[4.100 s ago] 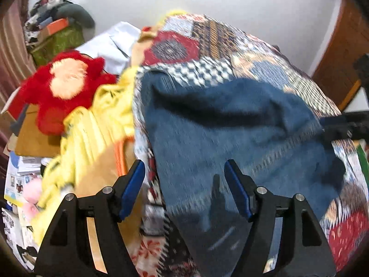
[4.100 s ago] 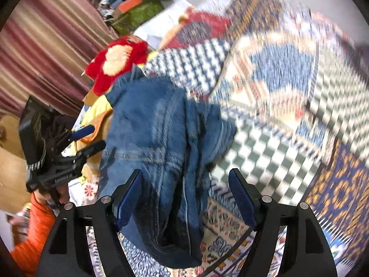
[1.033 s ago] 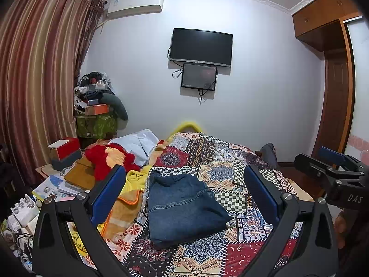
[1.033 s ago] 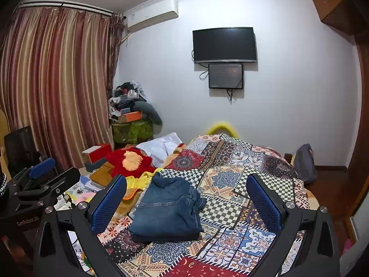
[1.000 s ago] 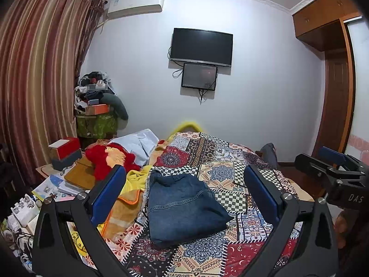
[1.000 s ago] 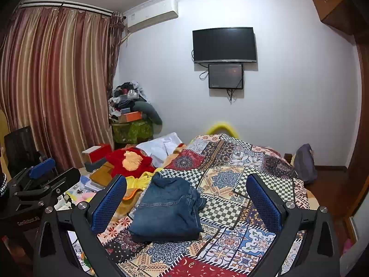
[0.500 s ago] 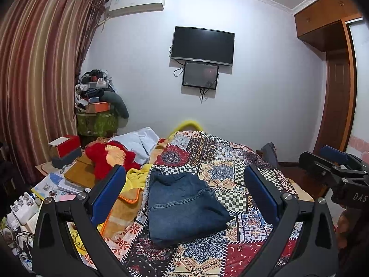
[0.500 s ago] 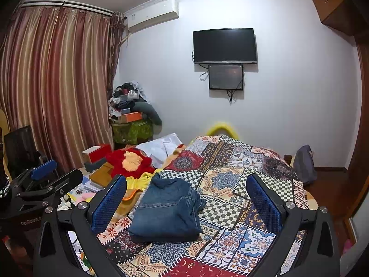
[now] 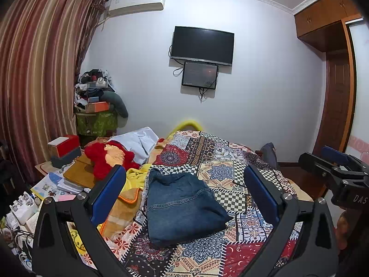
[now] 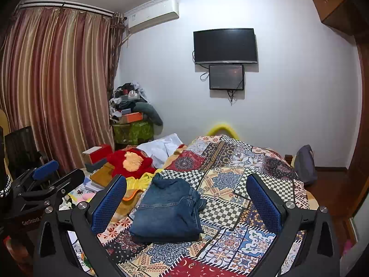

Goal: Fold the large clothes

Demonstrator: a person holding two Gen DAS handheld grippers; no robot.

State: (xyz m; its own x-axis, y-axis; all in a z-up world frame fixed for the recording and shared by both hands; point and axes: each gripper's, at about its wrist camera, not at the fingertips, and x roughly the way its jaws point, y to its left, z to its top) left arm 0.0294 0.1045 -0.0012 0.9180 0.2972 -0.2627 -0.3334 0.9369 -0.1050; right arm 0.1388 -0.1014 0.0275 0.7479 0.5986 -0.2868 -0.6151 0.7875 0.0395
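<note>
We hold both tools raised and well back from the bed, which reads as a pause with the fold likely finished or nearly so, since neither touches any cloth. Our left gripper (image 9: 184, 196) stands with its blue-padded fingers spread wide and nothing between them; our right gripper (image 10: 185, 198) is likewise spread wide and empty. From the right wrist view the left tool shows at the far left edge, and from the left wrist view the right tool shows at the far right edge, so we carry them side by side, well apart. The task's thing, a pair of blue denim jeans (image 9: 182, 205), lies on the patchwork bedspread (image 9: 230, 168) toward the bed's left side and near end, just beside a crumpled yellow and orange blanket (image 9: 129, 196). The jeans are gathered into a compact, roughly rectangular bundle with several layers stacked; a curved seam runs across the top layer, and in the right wrist view loose folds bulge out along the bundle's right edge (image 10: 197, 202), so the stack looks slightly untidy there. A red plush toy (image 10: 132, 161) sits beyond the blanket.
</note>
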